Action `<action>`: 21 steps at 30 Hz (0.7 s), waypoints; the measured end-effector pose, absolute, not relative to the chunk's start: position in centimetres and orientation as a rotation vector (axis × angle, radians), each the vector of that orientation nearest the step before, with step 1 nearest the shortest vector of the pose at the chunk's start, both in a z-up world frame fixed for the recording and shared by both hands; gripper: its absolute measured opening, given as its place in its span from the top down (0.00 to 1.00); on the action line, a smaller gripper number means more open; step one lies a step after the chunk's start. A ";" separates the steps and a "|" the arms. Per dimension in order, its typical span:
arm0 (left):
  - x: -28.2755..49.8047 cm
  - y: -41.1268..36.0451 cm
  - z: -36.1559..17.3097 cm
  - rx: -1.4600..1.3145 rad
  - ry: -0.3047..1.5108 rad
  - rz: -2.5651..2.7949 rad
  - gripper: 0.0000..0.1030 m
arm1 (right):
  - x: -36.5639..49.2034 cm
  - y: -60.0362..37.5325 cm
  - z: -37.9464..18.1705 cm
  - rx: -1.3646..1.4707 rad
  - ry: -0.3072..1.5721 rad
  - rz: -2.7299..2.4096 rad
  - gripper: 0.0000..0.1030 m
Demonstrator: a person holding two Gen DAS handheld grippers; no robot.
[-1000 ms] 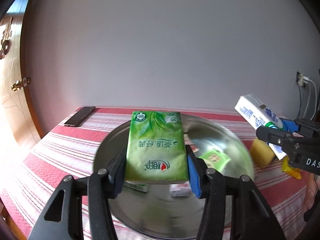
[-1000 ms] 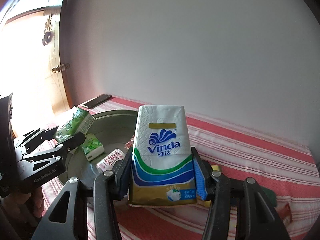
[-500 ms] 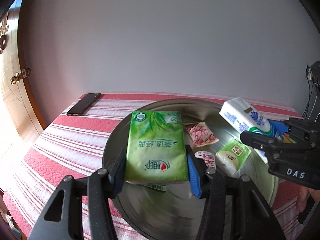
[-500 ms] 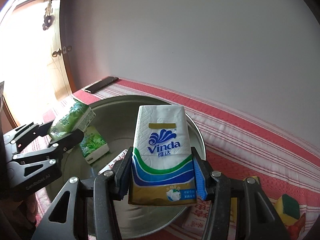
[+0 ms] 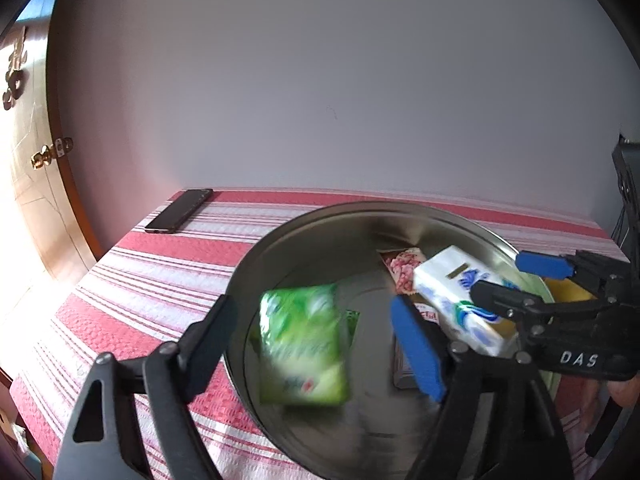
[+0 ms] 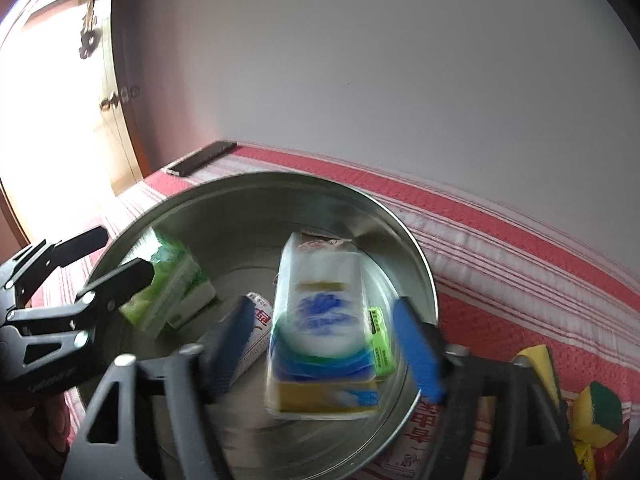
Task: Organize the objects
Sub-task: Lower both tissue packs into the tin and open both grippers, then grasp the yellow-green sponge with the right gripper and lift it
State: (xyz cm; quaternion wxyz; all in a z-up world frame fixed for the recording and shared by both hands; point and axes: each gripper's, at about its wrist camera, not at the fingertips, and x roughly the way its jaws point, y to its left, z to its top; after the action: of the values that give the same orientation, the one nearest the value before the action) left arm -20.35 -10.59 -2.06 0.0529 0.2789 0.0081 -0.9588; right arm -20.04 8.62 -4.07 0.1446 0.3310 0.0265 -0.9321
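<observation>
Step in hand, as judged: release into the metal basin (image 5: 256,264) — both packs are being let go at once.

Left gripper (image 5: 316,332): jaws spread wide, nothing held. The green tissue pack (image 5: 302,344) is seen blurred between the fingers in the lower centre of the left view, clear of both pads, apparently dropping onto the basin floor. In the right view it shows at left of the basin, beside a smaller green pack (image 6: 192,300).

Right gripper (image 6: 324,344): jaws likewise wide apart, nothing gripped. The white-and-blue tissue pack (image 6: 324,332) is blurred at centre frame, gaps visible on both sides — free of the pads, over the basin floor near a pink snack packet (image 5: 402,270) and a small lime packet (image 6: 380,340).

Left outside the basin: yellow-green sponges (image 6: 600,412) and a printed packet (image 6: 412,428) at lower right of the right view, on the striped tablecloth (image 5: 160,272). A phone (image 5: 180,210) lies at upper left, well apart.

Next move, as judged: both grippers to be lifted clear, then the right one sent to the sponges.
</observation>
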 end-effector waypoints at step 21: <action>-17.7 -1.2 -0.9 0.794 -0.025 -3.052 0.04 | -13.0 22.1 -4.1 0.866 -0.169 -2.913 0.25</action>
State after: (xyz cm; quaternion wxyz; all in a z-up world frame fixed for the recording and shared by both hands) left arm -17.75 -1.19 -0.87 -0.0060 0.2517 -0.0080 -0.9678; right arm -12.97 22.15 -4.12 0.0489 0.2842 -0.0554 -0.9559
